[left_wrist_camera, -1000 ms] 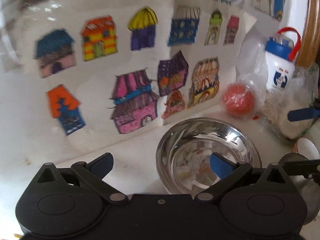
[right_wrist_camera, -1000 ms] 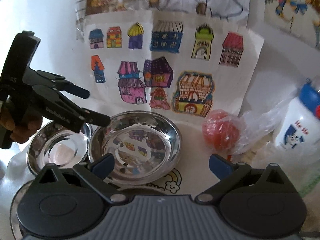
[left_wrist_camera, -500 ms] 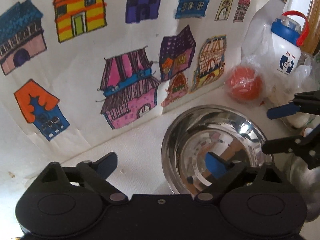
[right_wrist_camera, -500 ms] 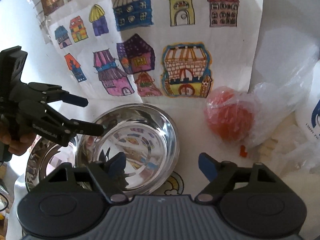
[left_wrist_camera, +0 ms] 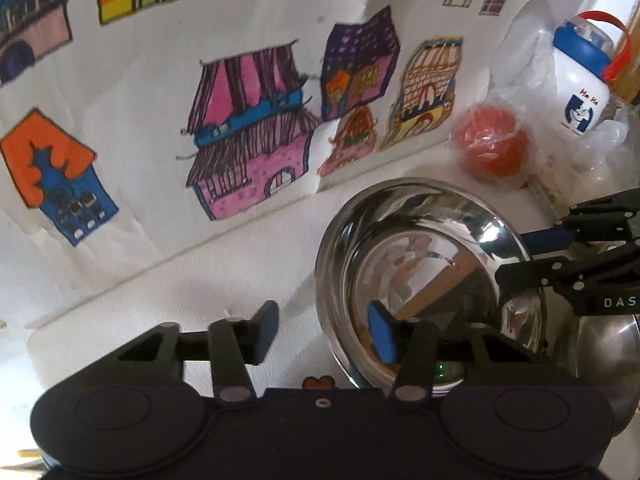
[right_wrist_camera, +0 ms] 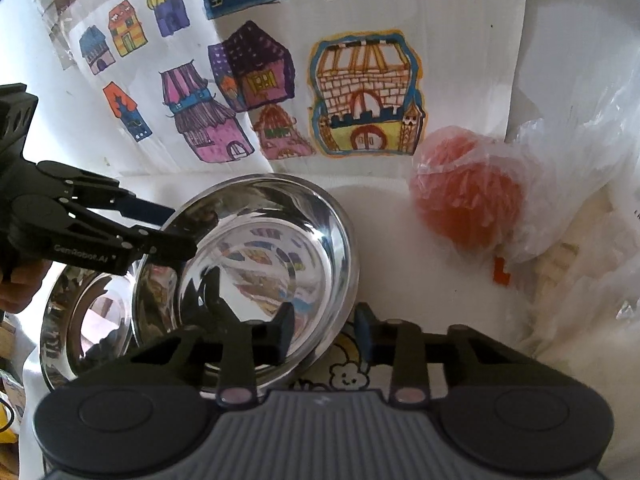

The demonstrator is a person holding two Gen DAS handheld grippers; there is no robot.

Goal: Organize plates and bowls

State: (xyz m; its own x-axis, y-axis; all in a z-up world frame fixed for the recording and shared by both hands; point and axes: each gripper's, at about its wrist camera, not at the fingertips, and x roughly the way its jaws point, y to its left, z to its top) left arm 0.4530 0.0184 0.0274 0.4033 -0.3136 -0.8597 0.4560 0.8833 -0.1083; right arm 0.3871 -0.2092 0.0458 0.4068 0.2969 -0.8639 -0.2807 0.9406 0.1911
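A shiny steel bowl (left_wrist_camera: 420, 256) (right_wrist_camera: 256, 260) stands on the white tabletop in front of the drawings. My left gripper (left_wrist_camera: 324, 334) straddles its left rim, with the blue pad inside the bowl and the other finger outside. Its jaws are closing and do not touch the rim. Seen in the right wrist view, the left gripper (right_wrist_camera: 176, 230) sits at that same rim. My right gripper (right_wrist_camera: 324, 334) (left_wrist_camera: 520, 256) straddles the opposite rim, jaws closing, and a gap shows at the pads. A second steel dish (right_wrist_camera: 76, 320) lies partly under the bowl's left side.
A sheet of coloured house drawings (left_wrist_camera: 248, 140) stands just behind the bowl. An orange ball in clear plastic (right_wrist_camera: 468, 200) (left_wrist_camera: 492, 148) and a white bottle with a blue lid (left_wrist_camera: 584, 84) are at the right. Another steel dish (left_wrist_camera: 600, 344) lies beside the bowl.
Both grippers came down and closer to the bowl. Their jaws narrowed from wide open to a smaller gap around opposite rims. The bowl has not moved.
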